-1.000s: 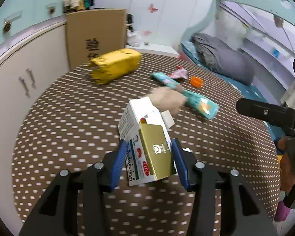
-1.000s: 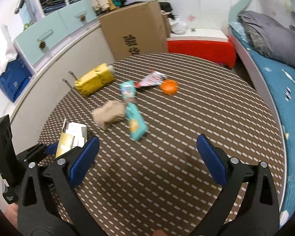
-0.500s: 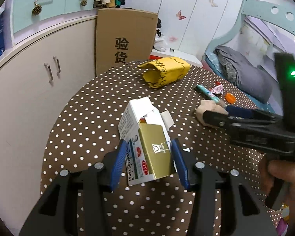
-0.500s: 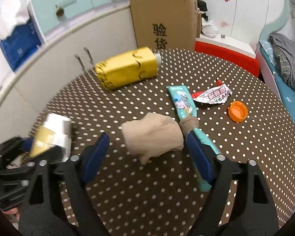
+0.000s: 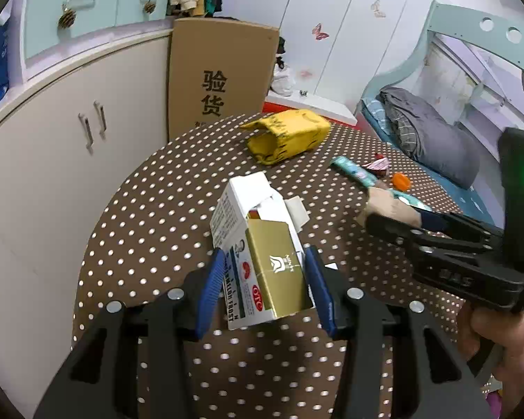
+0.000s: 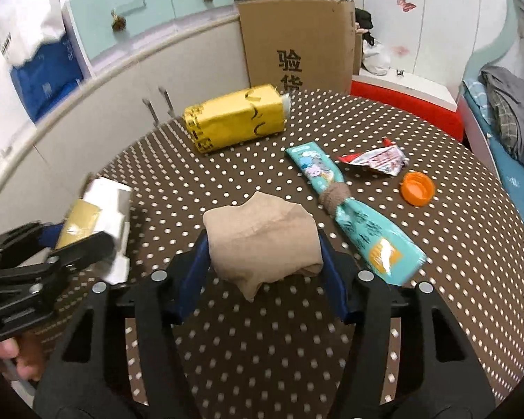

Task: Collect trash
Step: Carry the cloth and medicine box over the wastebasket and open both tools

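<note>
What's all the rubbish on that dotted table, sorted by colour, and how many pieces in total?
White and gold: 1, the opened box held in the left tongs
Yellow: 1, the crumpled pack
Beige: 1, the balled stocking between the closing right tongs
Teal: 1, the flattened tube
Red and white: 1, the torn wrapper
Orange: 1, the bottle cap
Total: 6

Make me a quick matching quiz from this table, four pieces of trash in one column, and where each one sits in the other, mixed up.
Things:
1. white and gold carton
2. beige sock
3. orange cap
4. yellow package

Places:
A. far side of the table, nearest the cardboard box
B. between the closing right gripper jaws
C. clamped in the left gripper
D. beside the crumpled red wrapper

Pairs: 1-C, 2-B, 3-D, 4-A
</note>
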The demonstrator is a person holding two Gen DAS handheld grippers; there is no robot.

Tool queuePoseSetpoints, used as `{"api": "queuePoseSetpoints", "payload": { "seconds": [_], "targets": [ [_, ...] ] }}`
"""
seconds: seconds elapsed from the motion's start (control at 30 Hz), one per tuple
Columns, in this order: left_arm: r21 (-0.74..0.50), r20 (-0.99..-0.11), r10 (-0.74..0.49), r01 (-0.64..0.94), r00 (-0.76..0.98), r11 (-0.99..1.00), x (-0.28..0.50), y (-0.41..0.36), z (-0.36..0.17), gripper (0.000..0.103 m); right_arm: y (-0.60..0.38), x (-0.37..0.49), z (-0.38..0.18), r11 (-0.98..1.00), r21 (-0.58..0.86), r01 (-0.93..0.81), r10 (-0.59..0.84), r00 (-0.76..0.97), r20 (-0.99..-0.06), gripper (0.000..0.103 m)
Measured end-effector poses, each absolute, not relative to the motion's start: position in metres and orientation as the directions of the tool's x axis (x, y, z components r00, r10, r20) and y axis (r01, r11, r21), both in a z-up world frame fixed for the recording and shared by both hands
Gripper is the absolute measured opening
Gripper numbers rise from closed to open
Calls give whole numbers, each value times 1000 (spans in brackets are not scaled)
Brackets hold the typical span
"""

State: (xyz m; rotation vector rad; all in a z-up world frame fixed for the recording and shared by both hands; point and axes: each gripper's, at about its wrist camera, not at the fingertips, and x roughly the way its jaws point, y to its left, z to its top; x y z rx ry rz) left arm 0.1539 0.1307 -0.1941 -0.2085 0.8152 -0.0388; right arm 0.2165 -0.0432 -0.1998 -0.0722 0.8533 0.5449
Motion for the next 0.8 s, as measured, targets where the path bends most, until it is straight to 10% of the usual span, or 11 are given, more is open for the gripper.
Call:
{"api": "queuePoseSetpoints", "payload": {
  "seconds": [0.8],
  "targets": [
    [-140,-641,-386,394,663,908,165,-97,-116,47,-328,143,-135,936,335,-107,285,790,-543,58]
  ]
}}
